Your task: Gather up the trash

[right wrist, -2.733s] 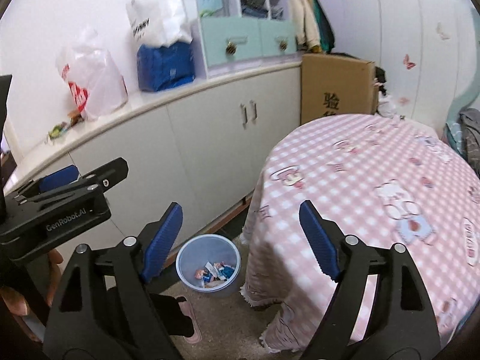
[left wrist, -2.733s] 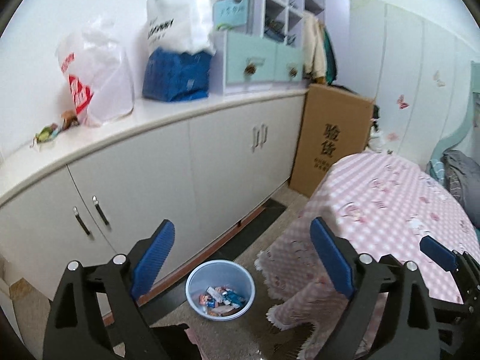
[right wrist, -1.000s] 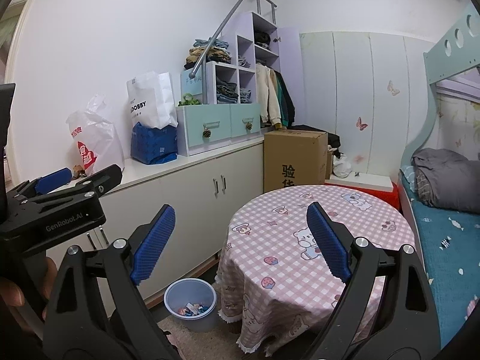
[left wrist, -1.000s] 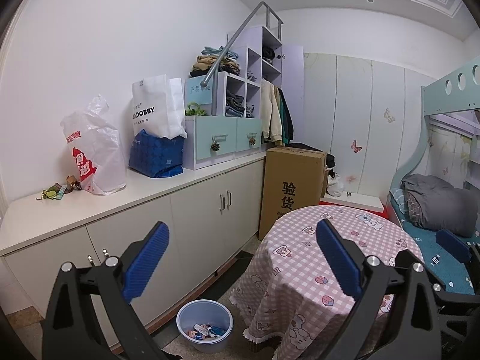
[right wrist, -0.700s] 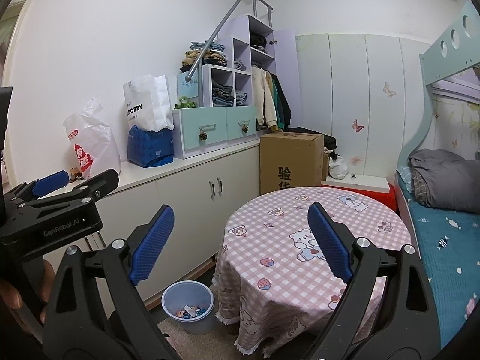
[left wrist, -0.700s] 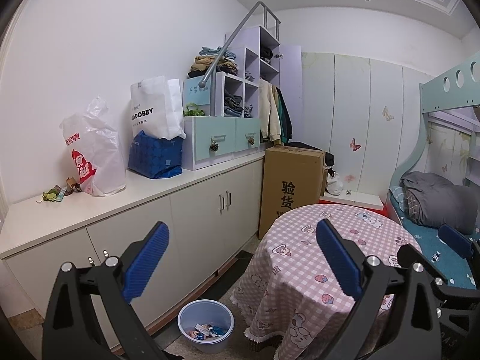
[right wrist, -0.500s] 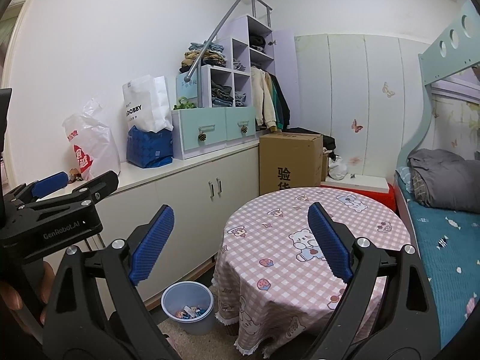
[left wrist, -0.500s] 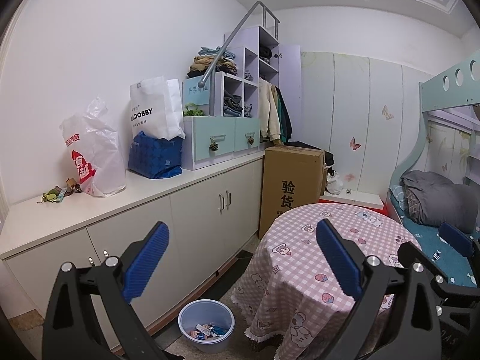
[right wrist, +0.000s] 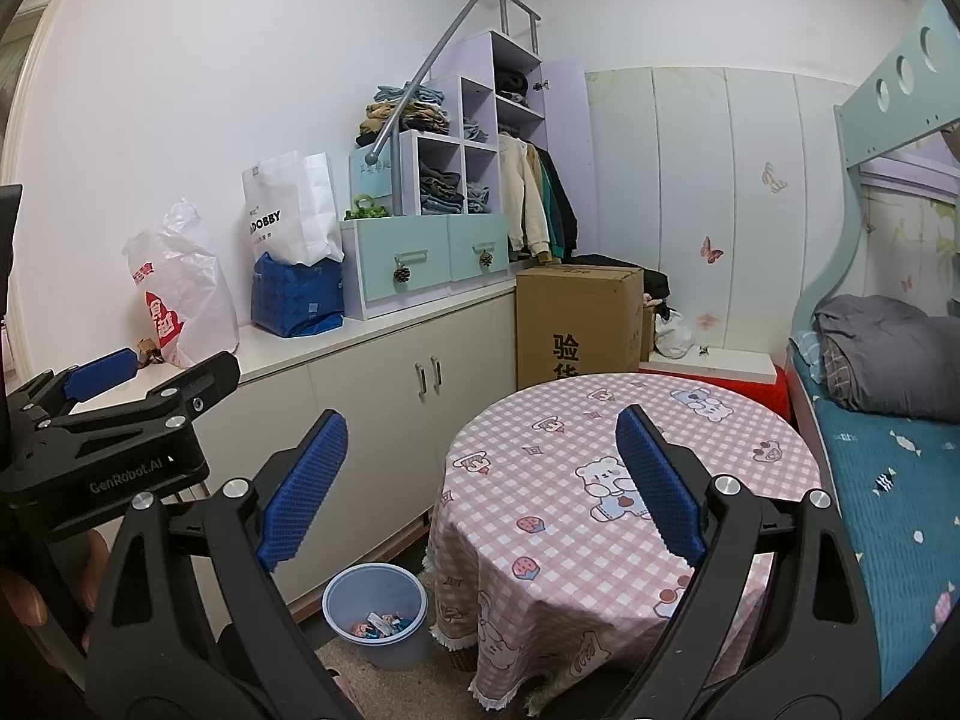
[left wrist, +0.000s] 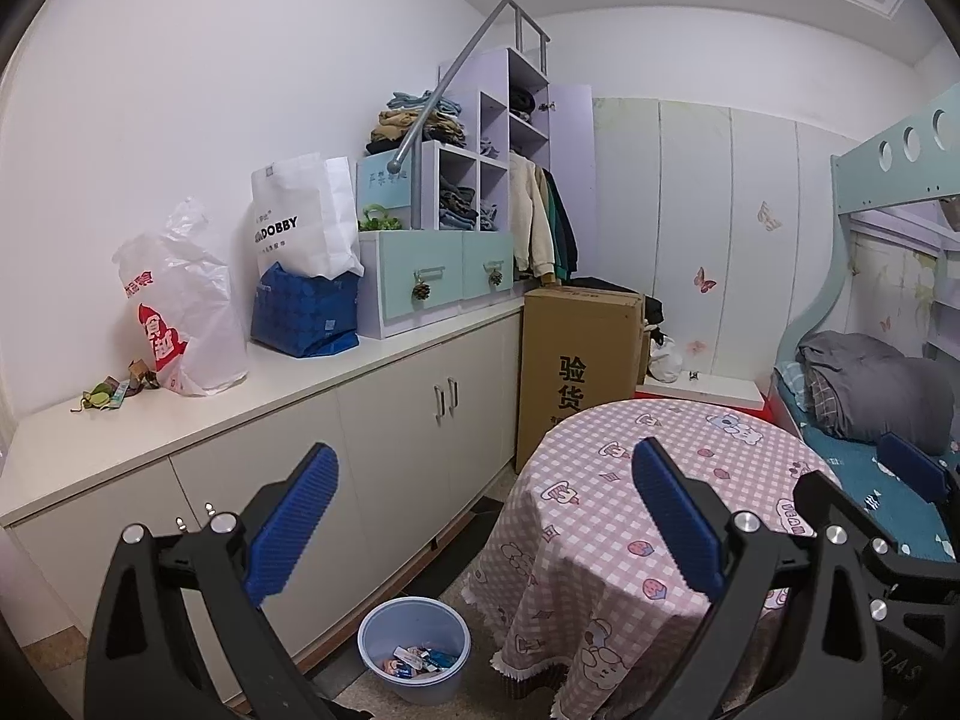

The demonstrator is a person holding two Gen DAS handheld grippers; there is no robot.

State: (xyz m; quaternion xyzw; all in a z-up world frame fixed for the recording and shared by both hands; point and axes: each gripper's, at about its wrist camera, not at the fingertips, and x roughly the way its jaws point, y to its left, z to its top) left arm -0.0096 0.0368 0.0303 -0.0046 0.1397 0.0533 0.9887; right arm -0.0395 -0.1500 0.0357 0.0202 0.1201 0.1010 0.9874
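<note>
A pale blue bin [left wrist: 414, 687] stands on the floor between the white cabinets and the round table, with several wrappers [left wrist: 417, 657] inside. The right wrist view shows the same bin [right wrist: 384, 657] low and left of centre. Small scraps of trash [left wrist: 111, 393] lie on the countertop at the far left. My left gripper [left wrist: 480, 462] is open and holds nothing, high above the bin. My right gripper [right wrist: 480, 426] is open and empty too, over the table's near edge. The left gripper's blue pad [right wrist: 102, 375] shows at the left of the right wrist view.
A round table with a pink checked cloth [left wrist: 600, 516] fills the centre right. White cabinets [left wrist: 390, 420] carry a white plastic bag [left wrist: 180, 312], a blue bag [left wrist: 300, 312] and drawers. A cardboard box [left wrist: 576, 360] stands behind the table, a bunk bed [right wrist: 888, 450] at the right. A hand [right wrist: 24, 600] shows low left.
Since 2.7 s ago both grippers have risen and pulled back from the bin, so the whole room shows. Over the last second the views only drift slightly. Both grippers have stayed open.
</note>
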